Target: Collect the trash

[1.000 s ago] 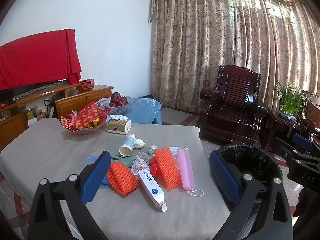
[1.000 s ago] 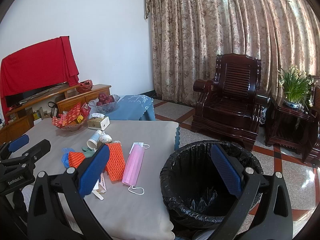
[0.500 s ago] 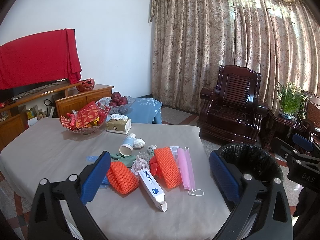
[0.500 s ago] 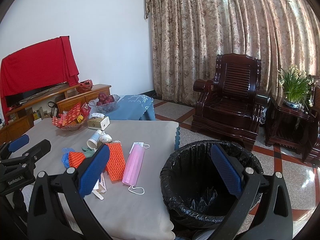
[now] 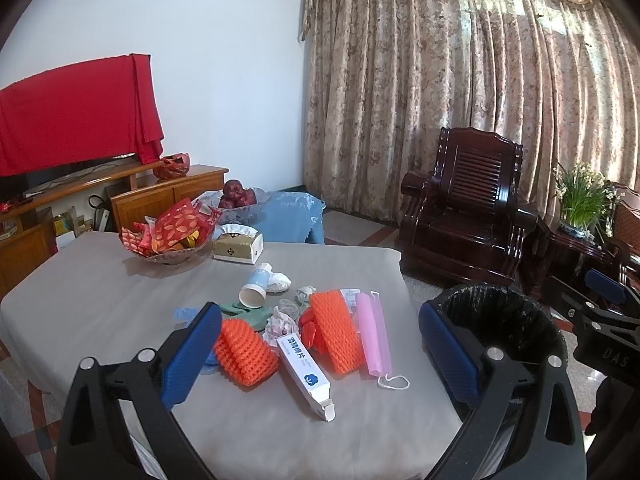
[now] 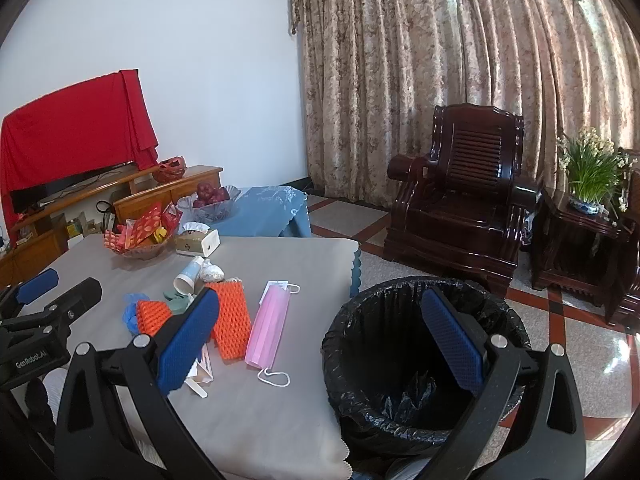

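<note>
Grey-clothed table (image 5: 100, 312), litter heaped mid-table: pink mask (image 5: 374, 334), orange foam nets (image 5: 244, 350). Lined bin (image 6: 420, 360) beside the edge. Left gripper (image 5: 320, 344) and right gripper (image 6: 320, 332) both gape, empty. Risk: mask's loose loop (thin) snagging neighbours, dragging them floorward.

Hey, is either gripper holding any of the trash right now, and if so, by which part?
Nothing is held. The left gripper and the right gripper both have their jaws wide apart with nothing between them; the trash lies on the table.

Bright daylight glows through the curtain (image 5: 460, 92) — sharp focus, soft shadows, fisheye bending toward dark corners.
</note>
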{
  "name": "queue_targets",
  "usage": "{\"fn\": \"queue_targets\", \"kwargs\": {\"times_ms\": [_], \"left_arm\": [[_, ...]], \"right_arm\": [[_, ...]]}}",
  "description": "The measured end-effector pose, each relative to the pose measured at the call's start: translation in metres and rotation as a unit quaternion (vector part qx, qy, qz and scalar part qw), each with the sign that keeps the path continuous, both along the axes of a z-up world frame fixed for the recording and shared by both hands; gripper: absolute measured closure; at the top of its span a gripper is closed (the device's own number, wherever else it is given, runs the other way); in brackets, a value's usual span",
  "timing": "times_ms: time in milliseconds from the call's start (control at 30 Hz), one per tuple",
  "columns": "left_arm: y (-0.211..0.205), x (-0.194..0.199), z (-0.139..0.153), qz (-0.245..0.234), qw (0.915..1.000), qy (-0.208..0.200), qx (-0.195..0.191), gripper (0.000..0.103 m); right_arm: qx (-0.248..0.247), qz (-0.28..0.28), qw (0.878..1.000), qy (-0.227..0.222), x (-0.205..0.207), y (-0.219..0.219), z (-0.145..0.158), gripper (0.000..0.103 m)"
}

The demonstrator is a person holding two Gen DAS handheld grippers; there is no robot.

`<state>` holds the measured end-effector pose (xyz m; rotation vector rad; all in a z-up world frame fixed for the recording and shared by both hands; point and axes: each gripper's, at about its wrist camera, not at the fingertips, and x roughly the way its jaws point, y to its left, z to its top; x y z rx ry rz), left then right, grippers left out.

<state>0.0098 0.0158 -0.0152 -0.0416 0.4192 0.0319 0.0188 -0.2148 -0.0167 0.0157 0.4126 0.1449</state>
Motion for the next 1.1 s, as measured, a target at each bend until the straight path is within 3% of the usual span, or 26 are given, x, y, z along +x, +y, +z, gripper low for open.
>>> {"fn": "queue_targets", "kwargs": {"times_ms": [433, 633, 800, 1100], "left_arm": [[-0.001, -0.001, -0.025, 0.002, 0.9999, -0.013, -0.005, 0.006], [-0.002, 0.019, -0.058, -0.01, 0.9996, 0.027, -0.004, 0.006], [-0.001, 0.039, -0.093, 0.022, 0.9986, 0.047, 0.003, 0.007], [-0.004, 0.078, -0.148, 0.052, 0.9937, 0.096, 0.023, 0.016]], "right_arm": [[0.007, 0.01, 1.0, -0.004, 0.009, 0.008, -0.019, 0.005], [0.006, 0.012, 1.0, 0.014, 0.022, 0.014, -0.041, 0.005], [-0.01, 0.01, 1.0, 0.015, 0.031, 0.018, -0.055, 0.005], [-0.014, 0.005, 0.999, 0.046, 0.066, 0.021, -0.092, 0.005]]}}
